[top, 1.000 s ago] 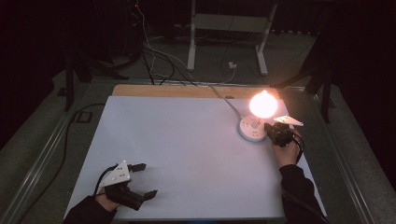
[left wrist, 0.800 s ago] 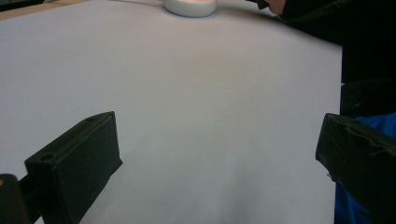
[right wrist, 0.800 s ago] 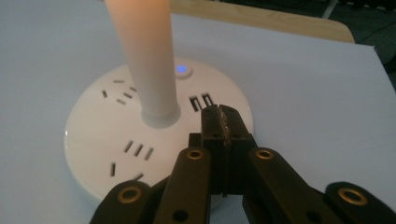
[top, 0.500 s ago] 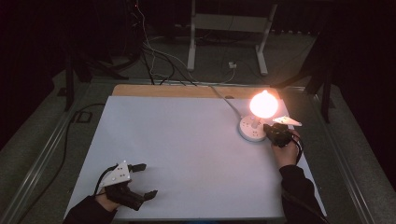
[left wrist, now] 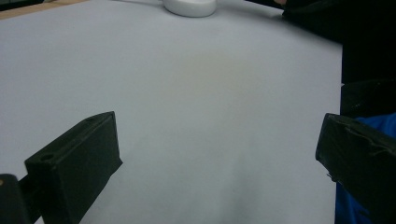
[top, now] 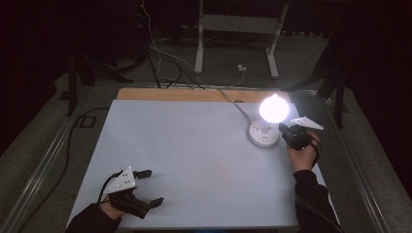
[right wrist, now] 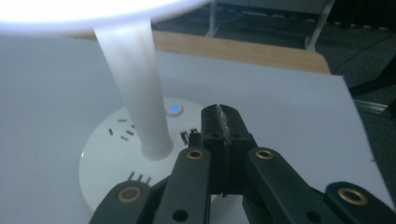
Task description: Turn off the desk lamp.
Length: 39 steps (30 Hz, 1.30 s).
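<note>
A round white socket base point(top: 263, 136) stands at the table's right, with a lit white bulb point(top: 273, 108) on a short stem above it. My right gripper point(top: 285, 131) sits just right of the base, touching or nearly touching its edge. In the right gripper view its jaws are pressed together, and the right gripper point(right wrist: 223, 116) points over the base point(right wrist: 107, 163) near a small blue-lit button point(right wrist: 174, 108) and the white stem point(right wrist: 137, 93). My left gripper point(top: 154, 186) rests open at the front left with nothing between its jaws. The left gripper point(left wrist: 217, 154) looks across the bare mat.
A white mat point(top: 194, 145) covers the table, with a wooden edge point(top: 184, 94) at the back. A white cable point(top: 238, 109) runs from the base off the back edge. Dark floor, cables and a metal stand point(top: 238, 29) lie beyond. A blue sleeve point(left wrist: 350, 205) shows at right.
The bulb's glow has turned from orange to white. Both grippers stay about where they were.
</note>
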Each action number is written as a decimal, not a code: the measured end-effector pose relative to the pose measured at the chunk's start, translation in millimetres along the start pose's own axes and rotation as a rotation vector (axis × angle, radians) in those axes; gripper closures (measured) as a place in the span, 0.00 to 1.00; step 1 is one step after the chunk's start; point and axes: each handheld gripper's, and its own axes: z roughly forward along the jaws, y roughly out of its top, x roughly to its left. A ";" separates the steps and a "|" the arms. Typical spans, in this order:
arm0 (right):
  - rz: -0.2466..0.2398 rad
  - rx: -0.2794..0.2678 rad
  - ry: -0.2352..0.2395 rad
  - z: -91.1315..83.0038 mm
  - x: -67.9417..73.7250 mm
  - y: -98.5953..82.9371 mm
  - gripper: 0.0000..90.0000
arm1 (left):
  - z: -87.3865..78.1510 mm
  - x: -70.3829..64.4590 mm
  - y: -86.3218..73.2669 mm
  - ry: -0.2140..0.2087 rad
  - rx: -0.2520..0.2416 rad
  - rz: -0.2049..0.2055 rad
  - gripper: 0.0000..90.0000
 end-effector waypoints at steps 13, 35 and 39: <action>0.006 -0.005 0.010 -0.9 -0.2 -1.6 1.00 | 0.0 -0.4 0.2 -0.001 0.003 0.002 0.01; -0.025 0.085 0.014 21.7 8.5 -17.2 1.00 | -0.2 -0.7 0.1 -0.004 0.003 0.005 0.01; -0.027 0.084 0.011 21.6 8.2 -17.8 1.00 | -0.2 -0.6 0.3 -0.006 -0.003 -0.002 0.01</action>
